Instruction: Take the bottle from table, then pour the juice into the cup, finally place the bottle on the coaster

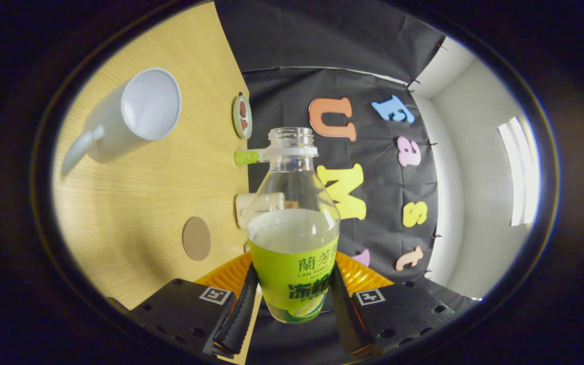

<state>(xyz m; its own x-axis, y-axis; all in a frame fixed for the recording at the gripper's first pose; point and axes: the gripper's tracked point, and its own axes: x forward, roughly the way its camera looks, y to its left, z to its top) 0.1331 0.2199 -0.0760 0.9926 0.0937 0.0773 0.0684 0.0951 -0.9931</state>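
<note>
Clear plastic bottle (292,223) with a green label, uncapped and part full of pale juice, sits pinched between the gripper (292,309) fingers. Beyond them lie an empty white cup (135,114) and round brown coaster (196,238) on the light wooden table (145,192).

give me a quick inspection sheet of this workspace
surface: light wooden table, seen rolled sideways
job's things: open bottle, part full of juice, cap hanging at its neck; white cup, looks empty; round brown coaster, bare
clutter: small round patterned item and a pale object at the table's far edge
tool: tool shut on the bottle, a finger on each side of its label
cables: nothing seen
surroundings: black cloth wall, white walls
</note>
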